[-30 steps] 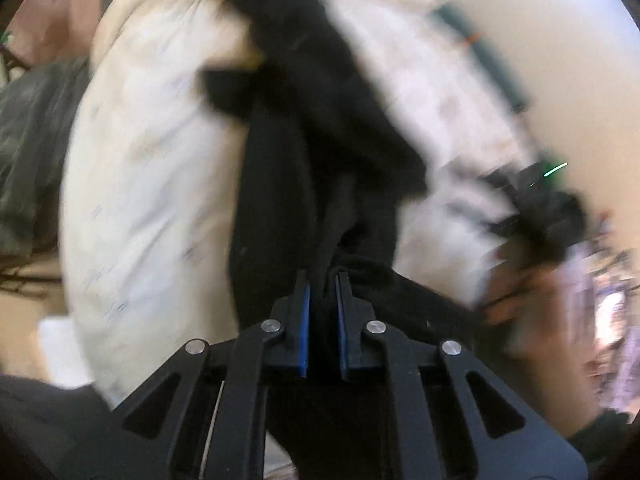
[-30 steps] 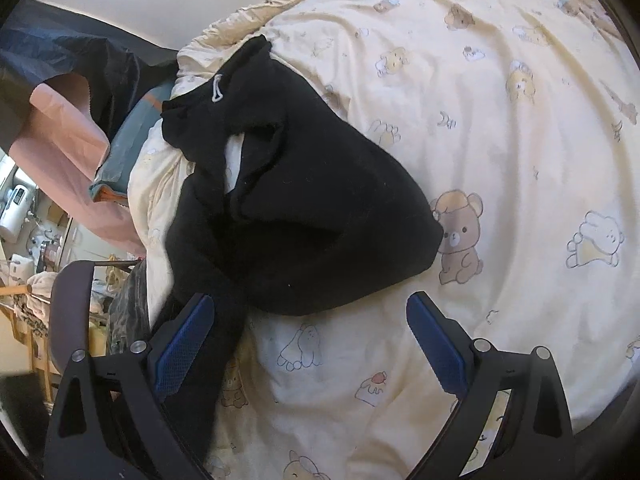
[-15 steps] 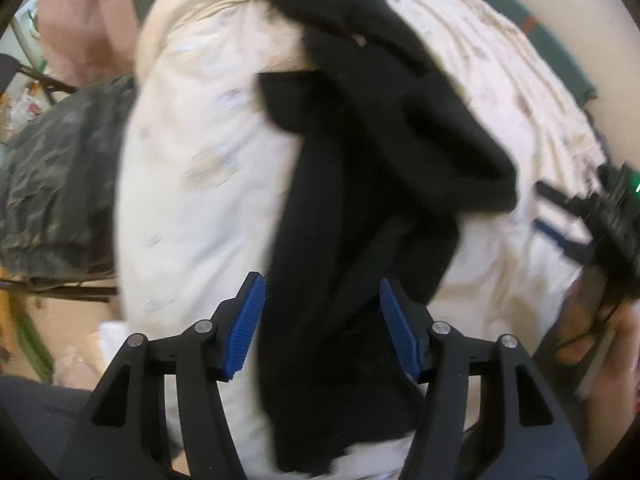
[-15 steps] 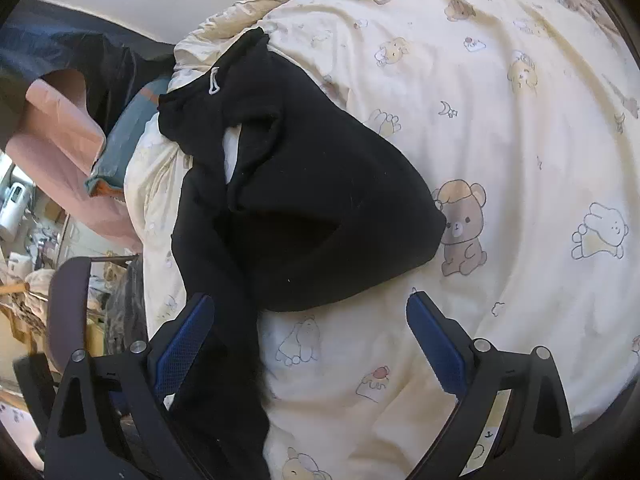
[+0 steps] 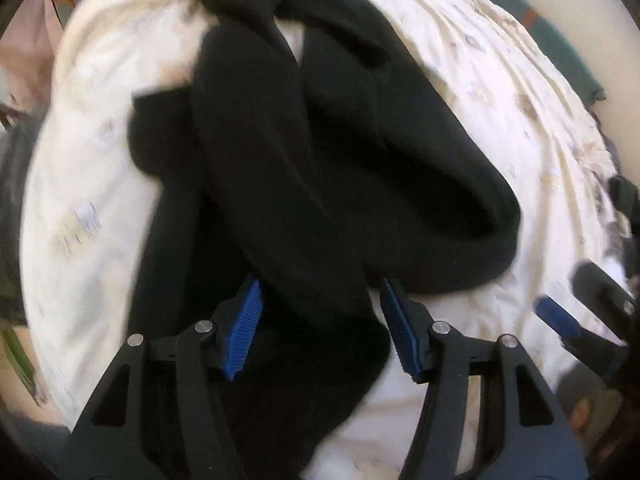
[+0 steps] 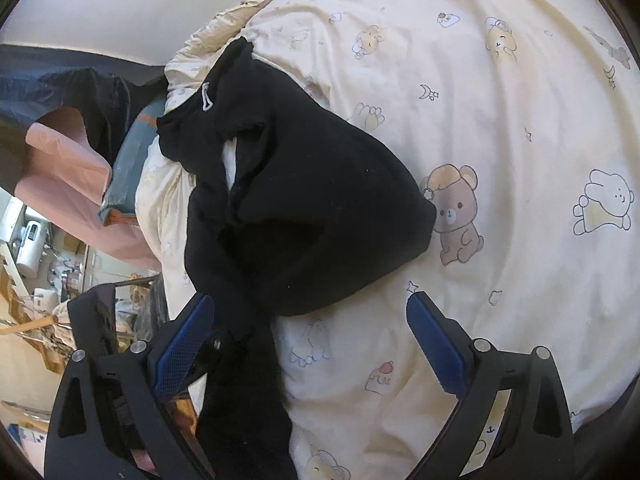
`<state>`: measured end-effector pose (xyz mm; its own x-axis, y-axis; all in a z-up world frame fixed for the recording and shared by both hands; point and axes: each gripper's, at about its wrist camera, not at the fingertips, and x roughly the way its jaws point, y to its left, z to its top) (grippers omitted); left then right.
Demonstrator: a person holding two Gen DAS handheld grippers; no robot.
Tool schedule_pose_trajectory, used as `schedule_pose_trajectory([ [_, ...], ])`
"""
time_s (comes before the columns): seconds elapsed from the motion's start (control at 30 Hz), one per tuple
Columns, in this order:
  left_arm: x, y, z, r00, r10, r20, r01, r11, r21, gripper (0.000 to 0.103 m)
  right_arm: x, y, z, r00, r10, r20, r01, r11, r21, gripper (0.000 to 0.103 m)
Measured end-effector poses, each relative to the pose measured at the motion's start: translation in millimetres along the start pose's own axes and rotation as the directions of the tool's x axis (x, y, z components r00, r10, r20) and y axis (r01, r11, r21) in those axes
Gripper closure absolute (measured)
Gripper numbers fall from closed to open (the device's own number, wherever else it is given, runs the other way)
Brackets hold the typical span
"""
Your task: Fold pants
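Black pants [image 6: 300, 208] lie crumpled on a cream bear-print bed cover [image 6: 500, 100], waistband with a white drawstring at the far end. One leg runs toward the near bed edge. In the left wrist view that leg of the pants [image 5: 320, 160] passes between the blue pads of my left gripper [image 5: 320, 286]. Its jaws stand apart and are closing, and the pads do not visibly press the cloth. My right gripper [image 6: 308, 302] hangs open over the cover, with the leg next to its left finger [image 6: 184, 340]. The right gripper's blue pad [image 5: 558, 318] shows at the left view's right edge.
The bed's left edge drops off beside pink cloth [image 6: 68, 168], a teal pillow [image 6: 128, 168] and a dark chair back [image 6: 94, 316] with clutter on the floor. A wall [image 6: 120, 0] stands behind the bed. Bare cover stretches to the right of the pants.
My left gripper let go of the pants leg it was pinching, opened wide and moved down closer over the pants. The leg now lies on the bed. The right gripper barely moved.
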<state>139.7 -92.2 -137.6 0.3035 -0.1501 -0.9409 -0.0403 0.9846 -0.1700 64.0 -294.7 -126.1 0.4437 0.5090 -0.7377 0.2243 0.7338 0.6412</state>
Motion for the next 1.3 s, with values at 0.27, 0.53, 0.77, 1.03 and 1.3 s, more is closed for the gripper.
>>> schedule_pose_trajectory([
  [0.27, -49, 31, 13, 0.992, -0.093, 0.084, 0.090, 0.995, 0.037, 0.100, -1, 2, 0, 1.000, -0.024, 0.005, 0.024, 1.000, -0.009, 0.004],
  [0.53, -120, 172, 7, 0.977, 0.060, 0.205, -0.021, 0.983, -0.184, 0.101, 7, 7, -3, 0.998, -0.065, -0.006, 0.064, 0.997, -0.049, 0.004],
  [0.77, -56, 244, -15, 0.989, 0.151, -0.012, -0.146, 0.934, -0.325, 0.101, 16, 13, -8, 0.989, -0.149, -0.007, 0.147, 0.984, -0.104, 0.004],
  [1.03, -64, 149, -9, 0.999, 0.021, 0.031, -0.016, 0.986, -0.163, 0.061, 20, 15, -8, 0.987, -0.163, -0.008, 0.161, 0.980, -0.121, 0.004],
  [1.3, -25, 97, -4, 0.998, -0.002, -0.059, -0.005, 0.994, -0.111, 0.032, 17, 7, -7, 0.994, -0.105, -0.029, 0.103, 0.993, -0.062, 0.004],
])
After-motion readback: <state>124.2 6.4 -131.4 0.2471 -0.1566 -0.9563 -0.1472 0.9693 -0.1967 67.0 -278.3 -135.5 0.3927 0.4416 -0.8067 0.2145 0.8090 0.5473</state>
